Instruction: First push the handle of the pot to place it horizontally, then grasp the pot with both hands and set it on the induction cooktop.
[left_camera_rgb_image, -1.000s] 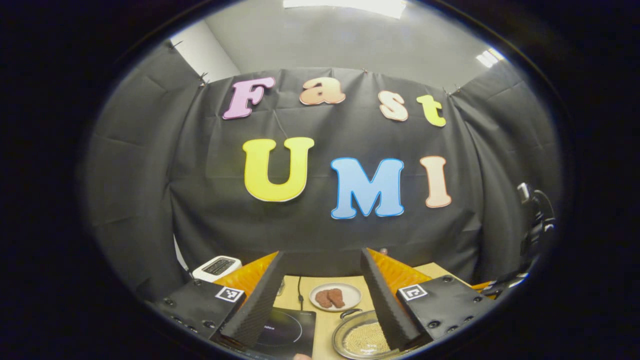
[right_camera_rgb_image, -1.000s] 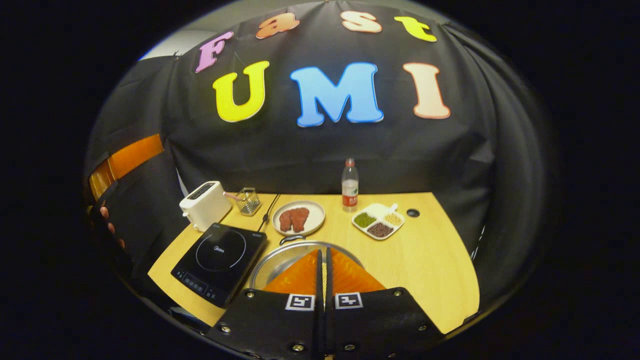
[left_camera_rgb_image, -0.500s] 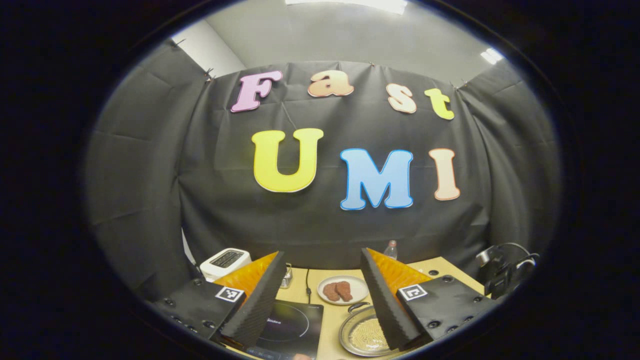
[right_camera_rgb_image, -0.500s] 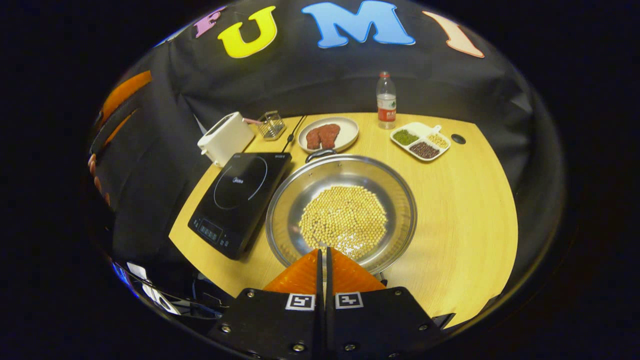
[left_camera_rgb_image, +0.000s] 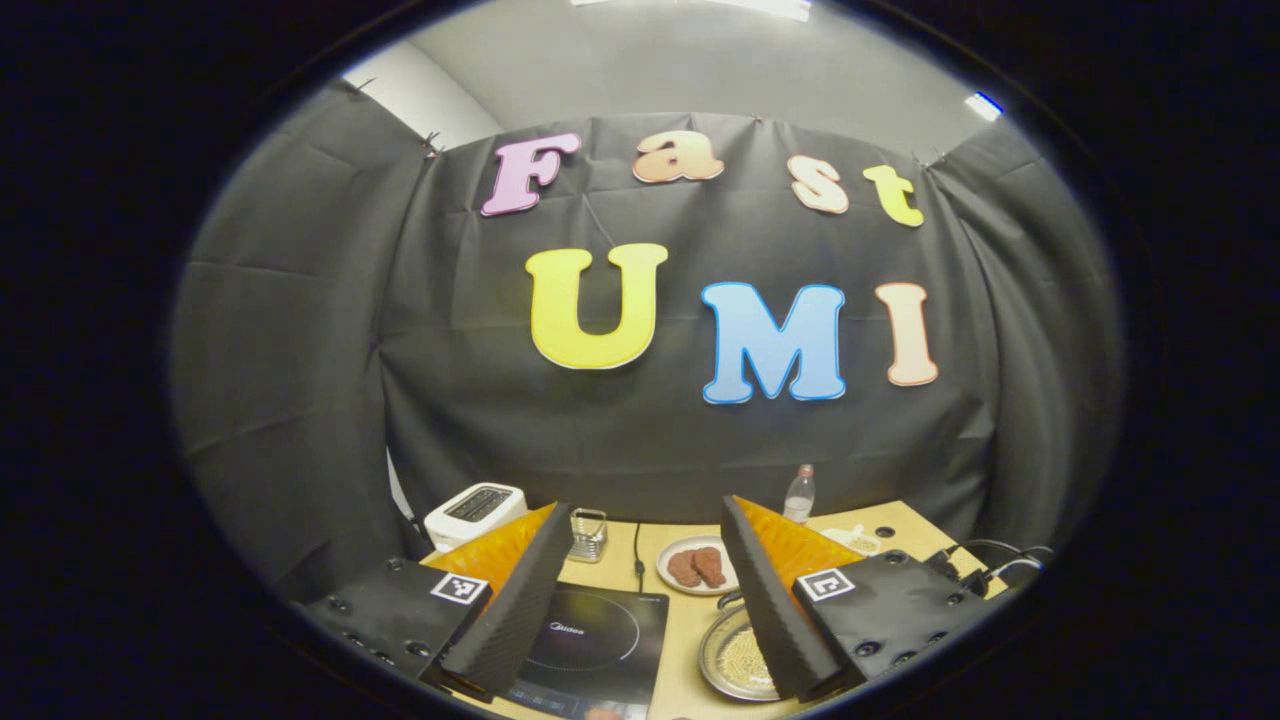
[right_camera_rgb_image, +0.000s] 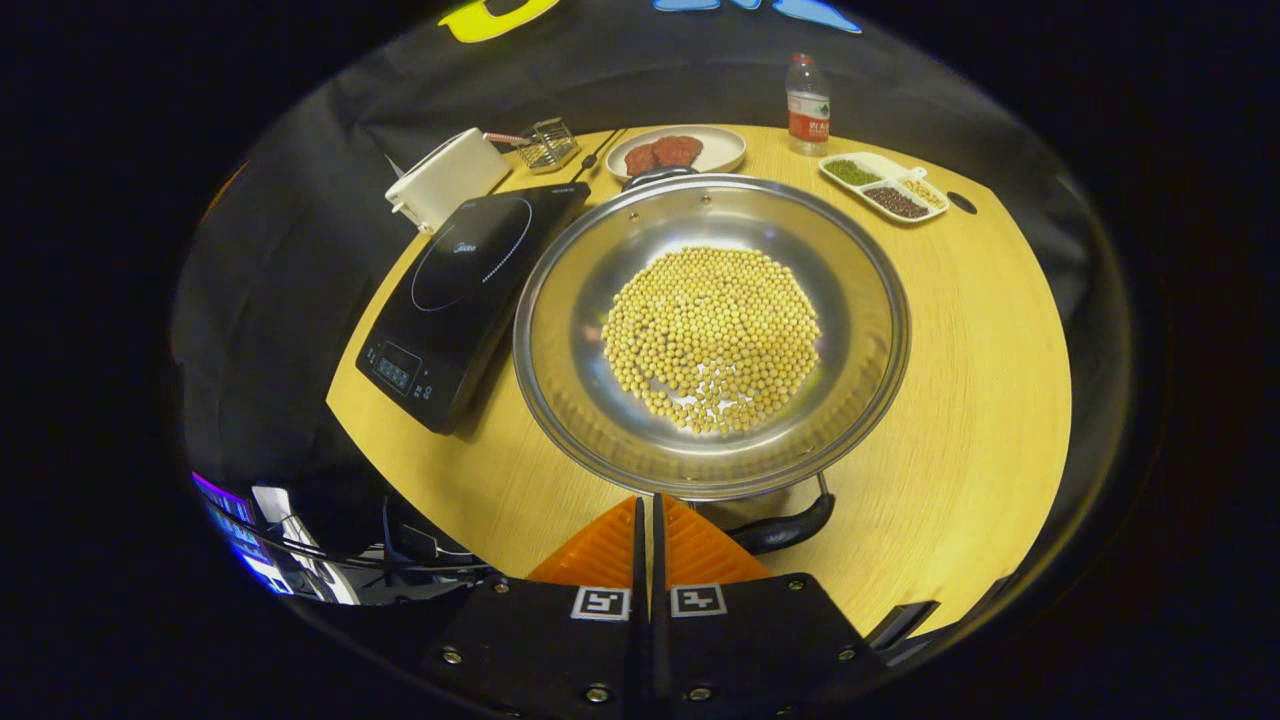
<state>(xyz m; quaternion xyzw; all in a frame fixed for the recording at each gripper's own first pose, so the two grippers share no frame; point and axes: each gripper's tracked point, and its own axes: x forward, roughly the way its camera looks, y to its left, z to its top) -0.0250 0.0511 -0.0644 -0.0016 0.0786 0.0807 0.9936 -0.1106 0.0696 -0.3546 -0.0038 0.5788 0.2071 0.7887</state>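
Steel, wide and shallow, the pot (right_camera_rgb_image: 710, 330) sits on the wooden table (right_camera_rgb_image: 980, 380) with a bed of pale beans (right_camera_rgb_image: 712, 335) spread over its bottom. The induction cooktop (right_camera_rgb_image: 465, 290) lies just beside it, on the pot's left in the right gripper view, and the two look almost to touch at the rim. The near handle (right_camera_rgb_image: 785, 528) is a dark curved loop hanging below the rim on the side closest to the right gripper (right_camera_rgb_image: 648, 510). It lies just ahead of the fingertips and a little to their right, its long axis running across the view, roughly along the rim. The far handle (right_camera_rgb_image: 655, 176) shows at the opposite rim.

The right gripper has its fingers pressed together with nothing between them, a stance that suits a push more than a grasp. It is plainly the nearer tool to the handle, so the coming move likely turns on a short nudge forward and rightward against that loop.

The left gripper (left_camera_rgb_image: 645, 590) hangs higher and farther back, with its fingers spread wide and nothing held. In its view the cooktop (left_camera_rgb_image: 600, 640) lies between the fingers and the pot (left_camera_rgb_image: 735, 660) sits low to the right, partly behind the right finger.

Against the frames from a second ago, the right gripper has tipped downward and closed in: the pot then showed as a sliver behind its fingers, and now spreads large, with the near handle revealed. The left gripper has drifted slightly, with more of the table now in sight.
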